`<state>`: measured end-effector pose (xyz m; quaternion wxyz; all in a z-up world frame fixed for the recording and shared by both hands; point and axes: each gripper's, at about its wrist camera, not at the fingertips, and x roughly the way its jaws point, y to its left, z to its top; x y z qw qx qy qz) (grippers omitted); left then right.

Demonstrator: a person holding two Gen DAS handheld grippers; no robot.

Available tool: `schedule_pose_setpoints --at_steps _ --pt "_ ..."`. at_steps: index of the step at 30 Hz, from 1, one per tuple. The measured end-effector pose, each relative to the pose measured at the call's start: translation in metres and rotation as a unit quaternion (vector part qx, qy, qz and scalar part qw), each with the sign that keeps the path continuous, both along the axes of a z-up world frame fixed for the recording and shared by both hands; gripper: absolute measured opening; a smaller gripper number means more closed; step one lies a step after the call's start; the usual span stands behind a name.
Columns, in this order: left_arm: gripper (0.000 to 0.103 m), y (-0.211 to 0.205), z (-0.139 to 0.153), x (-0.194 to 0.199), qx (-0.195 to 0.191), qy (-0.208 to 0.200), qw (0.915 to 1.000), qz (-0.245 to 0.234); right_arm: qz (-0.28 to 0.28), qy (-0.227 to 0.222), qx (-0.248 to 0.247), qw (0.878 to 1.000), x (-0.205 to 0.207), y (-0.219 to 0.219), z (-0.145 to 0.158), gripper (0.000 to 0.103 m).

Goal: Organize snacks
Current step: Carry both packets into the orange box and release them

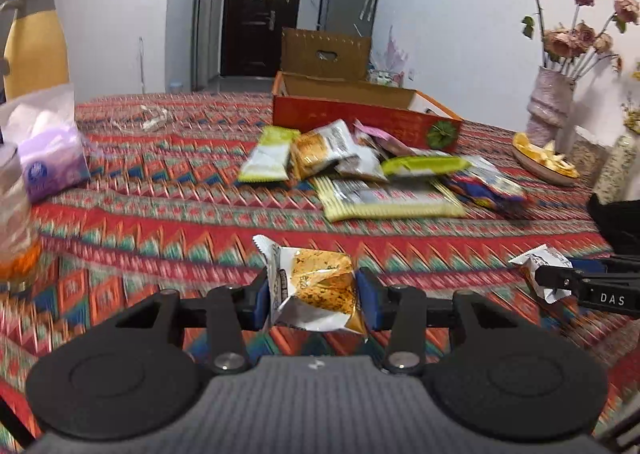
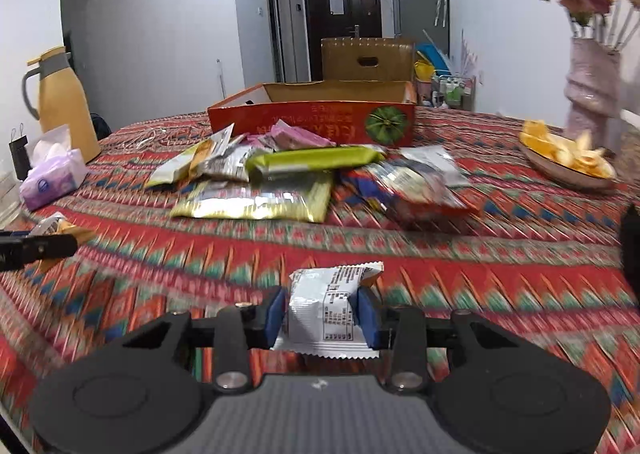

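Both grippers' fingers clench small crinkly packets, left gripper [image 1: 312,294] an orange packet [image 1: 320,286], right gripper [image 2: 323,314] a silver packet [image 2: 324,314]; light, slippery, crushable foil, best pinched mid-body.

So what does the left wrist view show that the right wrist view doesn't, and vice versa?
Only left wrist: the left tongs shut on a small gold-and-silver snack packet.
Only right wrist: the right tongs shut on a small silver snack packet with black print, and the whole yellow thermos jug.
Both: the open red cardboard box, the loose snack pile, the purple tissue pack, the pink vase and the red patterned tablecloth.
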<state>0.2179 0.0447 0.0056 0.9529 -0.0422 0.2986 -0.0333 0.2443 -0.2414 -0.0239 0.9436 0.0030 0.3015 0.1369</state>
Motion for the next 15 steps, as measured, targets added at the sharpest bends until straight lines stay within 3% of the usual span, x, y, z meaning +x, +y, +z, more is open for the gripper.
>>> schedule_pose_setpoints --at_steps 8,15 --pt "0.045 -0.020 0.012 -0.030 0.007 -0.012 0.9998 -0.014 -0.027 -0.018 0.024 0.999 -0.049 -0.030 0.009 0.038" --pt "0.045 -0.022 0.020 -0.028 0.006 -0.015 0.9999 -0.005 -0.027 -0.027 0.030 0.999 -0.052 -0.036 0.012 0.038"
